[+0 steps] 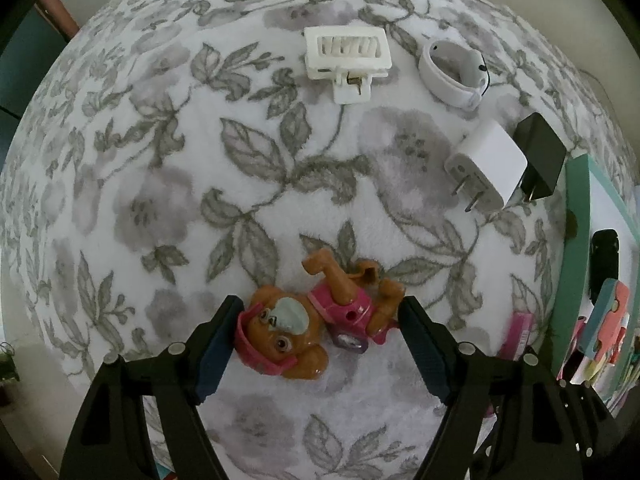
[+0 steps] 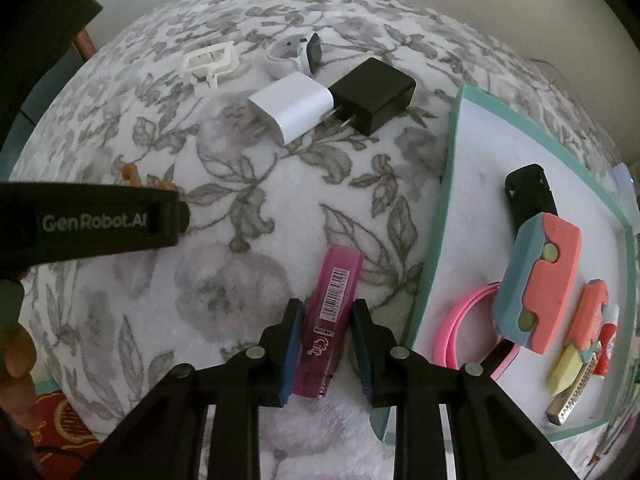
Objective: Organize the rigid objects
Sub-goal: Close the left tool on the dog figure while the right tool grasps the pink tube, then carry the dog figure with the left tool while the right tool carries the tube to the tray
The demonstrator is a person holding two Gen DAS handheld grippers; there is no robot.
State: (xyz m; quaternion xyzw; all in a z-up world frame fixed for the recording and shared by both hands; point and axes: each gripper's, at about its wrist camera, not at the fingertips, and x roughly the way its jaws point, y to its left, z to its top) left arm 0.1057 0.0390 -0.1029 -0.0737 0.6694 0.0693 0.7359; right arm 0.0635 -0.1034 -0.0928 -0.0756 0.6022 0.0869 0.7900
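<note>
Floral blanket [image 1: 168,184]: left gripper [image 1: 320,322] released astride toy dog [image 1: 312,316]; right gripper [image 2: 325,316] grasping pink case [image 2: 326,320]

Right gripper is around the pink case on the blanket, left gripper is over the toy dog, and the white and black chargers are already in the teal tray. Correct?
Not quite. The white charger and black charger lie on the floral blanket, outside the teal tray; the right wrist view shows it. The rest stands: right gripper around the pink case, left gripper over the toy dog.
</note>
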